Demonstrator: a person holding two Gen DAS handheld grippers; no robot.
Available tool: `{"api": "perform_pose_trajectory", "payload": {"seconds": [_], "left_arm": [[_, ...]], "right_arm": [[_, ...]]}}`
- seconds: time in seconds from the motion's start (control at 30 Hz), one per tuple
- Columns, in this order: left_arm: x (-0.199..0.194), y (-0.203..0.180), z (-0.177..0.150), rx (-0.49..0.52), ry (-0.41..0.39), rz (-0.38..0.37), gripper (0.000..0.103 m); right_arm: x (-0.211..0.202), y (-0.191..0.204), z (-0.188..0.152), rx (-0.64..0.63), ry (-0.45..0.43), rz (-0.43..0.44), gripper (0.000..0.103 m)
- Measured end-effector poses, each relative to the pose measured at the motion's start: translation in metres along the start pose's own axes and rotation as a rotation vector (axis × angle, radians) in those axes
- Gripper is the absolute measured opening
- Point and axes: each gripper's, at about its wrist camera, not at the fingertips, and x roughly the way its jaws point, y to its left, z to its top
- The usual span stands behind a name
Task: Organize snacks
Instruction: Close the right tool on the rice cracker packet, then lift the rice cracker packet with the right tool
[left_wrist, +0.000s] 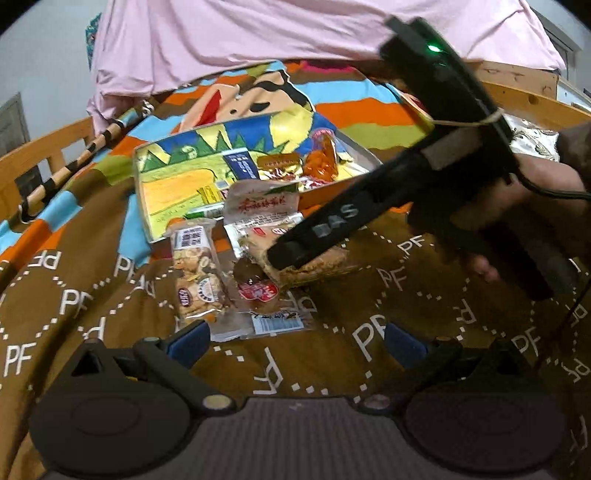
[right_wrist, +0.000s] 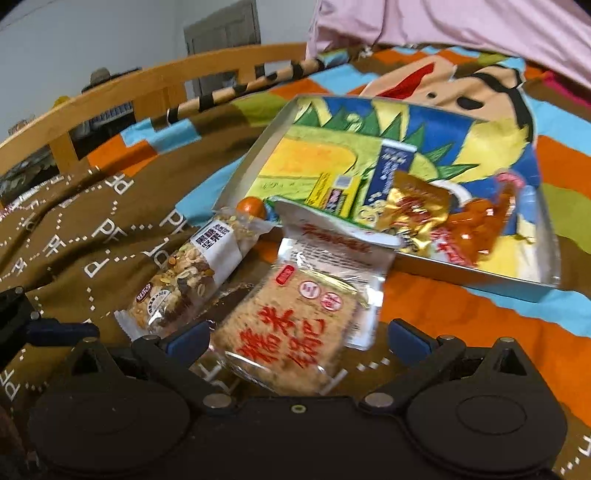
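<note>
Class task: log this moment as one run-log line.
right gripper: open around rice cracker pack | left gripper: open, empty | tray: holds snacks

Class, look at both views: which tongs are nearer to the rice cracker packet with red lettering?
Right. The right tongs are open around the rice cracker packet, which lies between their fingers. The left tongs hover open farther back over the brown blanket.

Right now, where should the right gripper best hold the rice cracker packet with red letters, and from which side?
Probably the near short edge of the rice cracker packet, from the front: it lies flat between the open right gripper fingers, beside the nut bar.
</note>
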Motion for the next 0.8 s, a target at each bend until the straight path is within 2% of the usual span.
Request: {"api": "perform_pose_trajectory", "payload": {"seconds": [0.1, 0.17, 0.2, 0.33, 0.6, 0.8], "left_arm": [[0.006, 0.001, 0.002, 0.006, 0.020, -0.003, 0.100], [0.009, 0.003, 0.002, 0.009, 0.034, 0.003, 0.096], [0.010, 0.003, 0.002, 0.007, 0.040, 0.004, 0.095], [0.012, 0.005, 0.002, -0.004, 0.059, 0.001, 0.086], [0.021, -0.001, 0.009, 0.027, 0.071, 0.018, 0.084], [0.033, -0.003, 0.018, 0.021, 0.106, 0.053, 0.079]], "right_arm": [[0.009, 0.002, 0.002, 0.012, 0.024, 0.006, 0.101], [0.015, 0.000, 0.001, 0.037, 0.046, 0.017, 0.096], [0.017, -0.002, 0.001, 0.057, 0.052, 0.030, 0.090], [0.015, -0.007, -0.003, 0.076, 0.043, 0.033, 0.085], [-0.002, -0.024, -0.019, 0.037, 0.035, 0.014, 0.076], [-0.025, -0.042, -0.037, 0.009, 0.023, -0.015, 0.075]]}}
